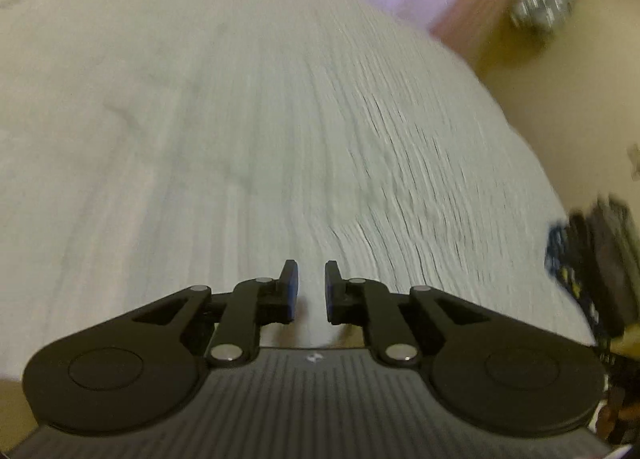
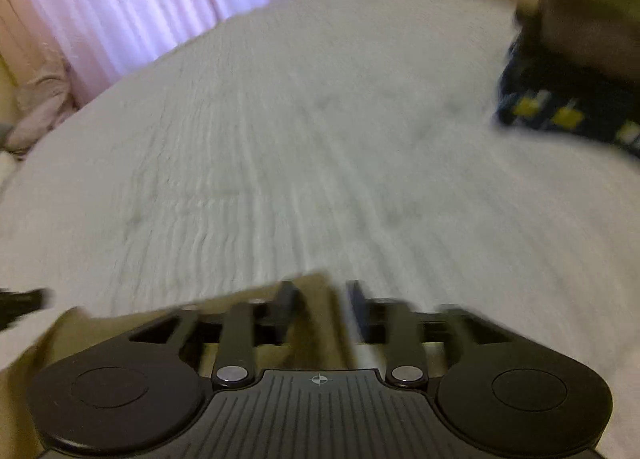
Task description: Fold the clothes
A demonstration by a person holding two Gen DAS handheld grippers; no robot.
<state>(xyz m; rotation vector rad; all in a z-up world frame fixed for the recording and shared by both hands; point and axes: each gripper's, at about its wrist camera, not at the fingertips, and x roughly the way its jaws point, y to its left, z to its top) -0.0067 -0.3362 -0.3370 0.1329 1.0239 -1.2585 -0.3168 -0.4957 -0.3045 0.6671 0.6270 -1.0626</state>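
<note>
One white bedspread [image 1: 240, 119], one dark patterned garment [image 2: 560, 99] (blurred), two pink curtains [image 2: 120, 7].

dark patterned cloth [image 2: 568, 99] blurred, cut by right edge; shiny thing [image 1: 546, 5] unreadable.

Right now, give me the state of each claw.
Left claw: open a little, nothing between its fingers.
Right claw: open, holding nothing.

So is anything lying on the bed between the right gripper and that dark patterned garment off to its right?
Nothing visible. In the right wrist view, only bare white bedspread lies between the right gripper, which holds nothing, and the dark patterned garment at the bed's right edge. The view is blurred, so small items could be missed.
</note>
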